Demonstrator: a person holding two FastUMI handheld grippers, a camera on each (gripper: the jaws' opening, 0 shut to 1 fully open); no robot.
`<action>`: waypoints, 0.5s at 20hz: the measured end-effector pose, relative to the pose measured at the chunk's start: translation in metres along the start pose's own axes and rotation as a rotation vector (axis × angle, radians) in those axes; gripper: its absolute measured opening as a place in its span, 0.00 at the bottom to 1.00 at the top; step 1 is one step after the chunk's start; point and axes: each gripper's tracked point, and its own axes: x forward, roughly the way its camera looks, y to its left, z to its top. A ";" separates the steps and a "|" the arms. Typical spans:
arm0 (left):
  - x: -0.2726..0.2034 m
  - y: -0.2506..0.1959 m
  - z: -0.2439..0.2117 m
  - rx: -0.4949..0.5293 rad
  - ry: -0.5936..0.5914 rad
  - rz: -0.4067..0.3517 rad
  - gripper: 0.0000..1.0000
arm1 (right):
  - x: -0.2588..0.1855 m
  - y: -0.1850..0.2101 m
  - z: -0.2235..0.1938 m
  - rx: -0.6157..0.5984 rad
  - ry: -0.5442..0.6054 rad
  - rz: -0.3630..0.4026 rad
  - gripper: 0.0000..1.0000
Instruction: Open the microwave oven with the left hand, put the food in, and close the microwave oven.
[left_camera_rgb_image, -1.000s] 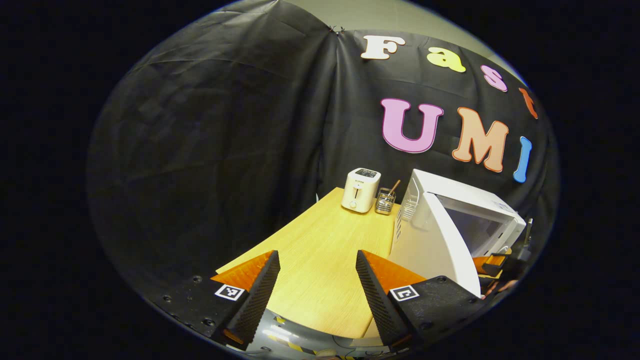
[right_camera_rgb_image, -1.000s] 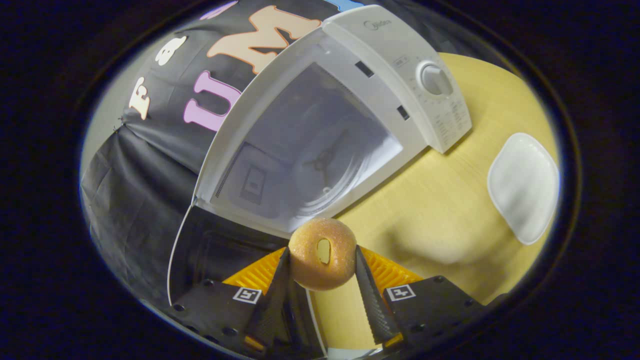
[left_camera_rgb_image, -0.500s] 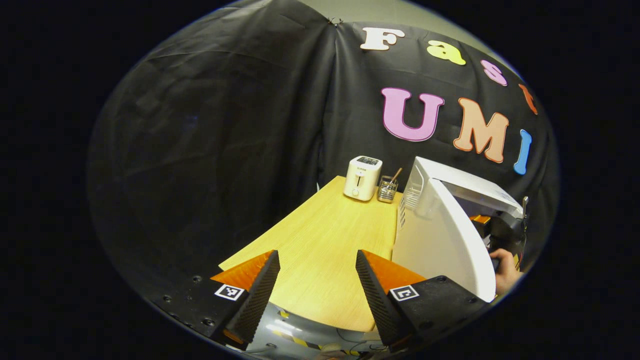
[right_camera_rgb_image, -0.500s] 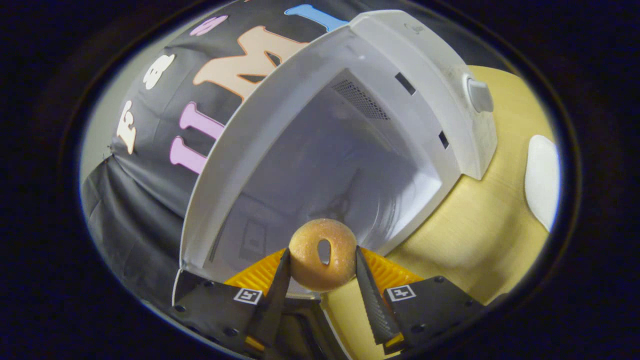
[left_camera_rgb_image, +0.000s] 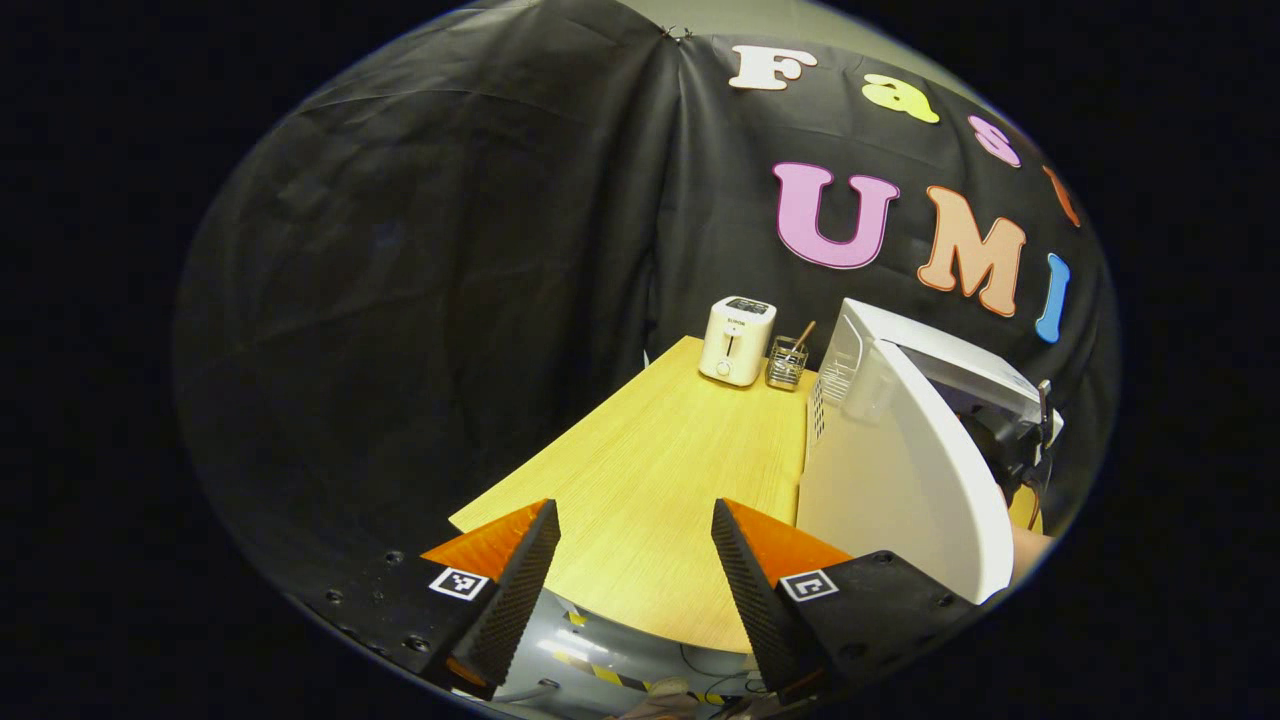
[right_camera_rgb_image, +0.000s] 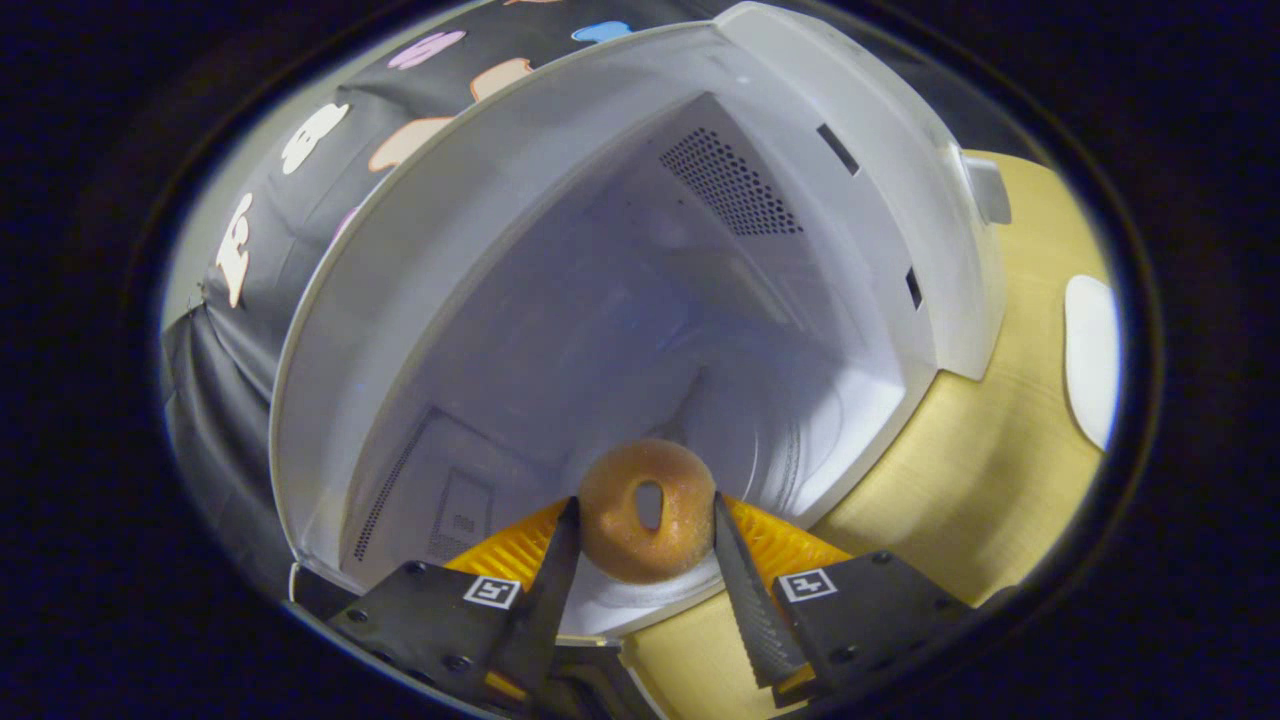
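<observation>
A glazed doughnut (right_camera_rgb_image: 646, 510) stands on edge between the fingers of my right gripper (right_camera_rgb_image: 640, 540), which is shut on it at the mouth of the white microwave (right_camera_rgb_image: 560, 200). The oven's cavity lies open ahead, with its glass turntable (right_camera_rgb_image: 790, 440) just past the doughnut. In the left gripper view the microwave's door (left_camera_rgb_image: 900, 470) swings wide open at the right, and beyond its edge shows the hand with the other gripper (left_camera_rgb_image: 1020, 455). My left gripper (left_camera_rgb_image: 635, 560) hangs open over the near end of the wooden table (left_camera_rgb_image: 660, 470), holding nothing.
A white toaster (left_camera_rgb_image: 737, 340) and a wire holder with utensils (left_camera_rgb_image: 787, 363) stand at the table's far end, left of the microwave. A white plate (right_camera_rgb_image: 1090, 355) lies on the table to the right of the oven. The control knob (right_camera_rgb_image: 985, 190) juts from the oven's front.
My right gripper has carried the doughnut forward, from in front of the oven into its opening. The left gripper has drawn back a little and stays open.
</observation>
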 end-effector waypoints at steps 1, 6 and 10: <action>0.001 -0.002 -0.001 -0.001 0.003 -0.005 0.90 | 0.001 0.002 0.001 -0.009 -0.002 0.001 0.71; 0.004 -0.008 -0.005 -0.012 0.014 -0.019 0.90 | 0.008 0.007 0.006 -0.084 -0.009 0.019 0.71; 0.004 -0.009 -0.007 -0.015 0.017 -0.021 0.90 | -0.002 0.002 0.014 -0.135 -0.028 0.018 0.99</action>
